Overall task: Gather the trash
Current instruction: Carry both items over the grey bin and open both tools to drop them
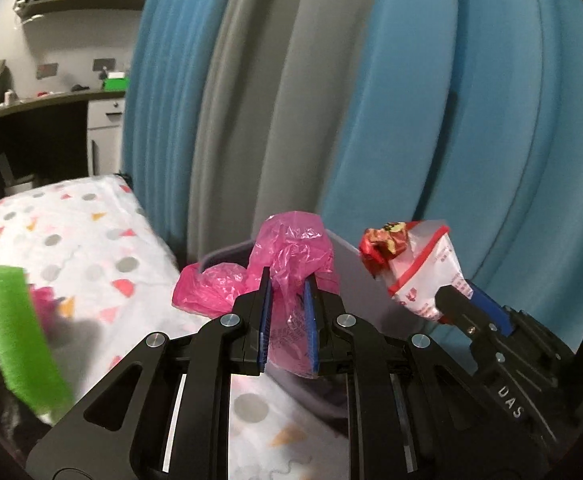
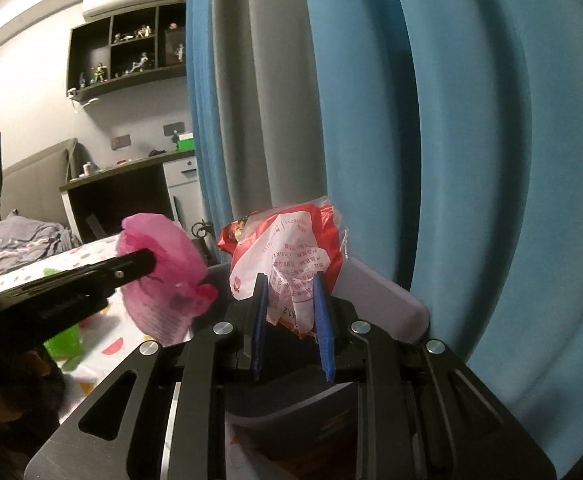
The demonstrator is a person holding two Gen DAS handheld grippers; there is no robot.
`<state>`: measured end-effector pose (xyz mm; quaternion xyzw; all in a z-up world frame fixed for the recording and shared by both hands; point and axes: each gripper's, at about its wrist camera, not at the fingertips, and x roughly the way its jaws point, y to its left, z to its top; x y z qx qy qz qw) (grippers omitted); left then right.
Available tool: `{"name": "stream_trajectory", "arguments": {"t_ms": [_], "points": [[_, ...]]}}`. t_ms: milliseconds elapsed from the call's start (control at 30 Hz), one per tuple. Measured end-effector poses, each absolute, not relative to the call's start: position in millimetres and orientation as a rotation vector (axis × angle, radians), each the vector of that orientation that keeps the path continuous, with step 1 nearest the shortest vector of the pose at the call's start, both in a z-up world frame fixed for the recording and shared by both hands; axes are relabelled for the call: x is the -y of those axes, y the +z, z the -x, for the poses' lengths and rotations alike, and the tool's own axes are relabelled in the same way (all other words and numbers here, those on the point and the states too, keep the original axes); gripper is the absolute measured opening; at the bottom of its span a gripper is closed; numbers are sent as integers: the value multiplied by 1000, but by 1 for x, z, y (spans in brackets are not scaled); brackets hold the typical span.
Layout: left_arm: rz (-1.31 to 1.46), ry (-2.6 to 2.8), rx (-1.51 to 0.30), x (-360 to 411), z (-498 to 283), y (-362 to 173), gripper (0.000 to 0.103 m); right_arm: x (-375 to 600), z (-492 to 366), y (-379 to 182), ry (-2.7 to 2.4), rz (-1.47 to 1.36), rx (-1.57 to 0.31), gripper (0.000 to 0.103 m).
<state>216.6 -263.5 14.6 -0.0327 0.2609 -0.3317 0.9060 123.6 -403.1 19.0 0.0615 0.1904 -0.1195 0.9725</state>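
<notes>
My left gripper [image 1: 287,280] is shut on a crumpled pink plastic bag [image 1: 291,252] and holds it above the grey bin [image 1: 351,276]. My right gripper [image 2: 290,286] is shut on a red and white snack wrapper [image 2: 291,248], also over the grey bin [image 2: 387,292]. The right gripper with the wrapper [image 1: 415,264] shows at the right of the left wrist view. The left gripper with the pink bag [image 2: 159,272] shows at the left of the right wrist view.
A bed with a white spotted cover [image 1: 83,240] lies to the left, with a green strip [image 1: 23,332] and more pink scraps on it. Blue and grey curtains [image 1: 371,100] hang close behind the bin. A desk and shelves [image 2: 131,176] stand at the far wall.
</notes>
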Motion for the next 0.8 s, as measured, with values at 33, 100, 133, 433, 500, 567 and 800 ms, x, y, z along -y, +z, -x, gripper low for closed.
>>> {"name": "stream_trajectory", "arguments": {"t_ms": [33,100,133,433,500,567,800], "points": [[68,-692,-544,264,-224,13,14,405,-127,16,-244,-126,-391,24],[81,-711,-559,272,-230,9,14,408,-130,13,-243,-132,-402,24],[87,-716,-568,273,-234,7,14,410,-132,12,-243,-137,-409,24],[104,-746,-626,292,-256,-7,14,418,-137,4,-247,-164,-445,24],[96,-751,-630,298,-253,-8,14,419,-138,3,-252,-165,-448,24],[91,-762,-643,302,-254,-12,14,419,-145,6,-254,-171,-454,24],[116,-752,-708,299,-268,-21,59,415,-156,7,-257,-170,-469,25]]}}
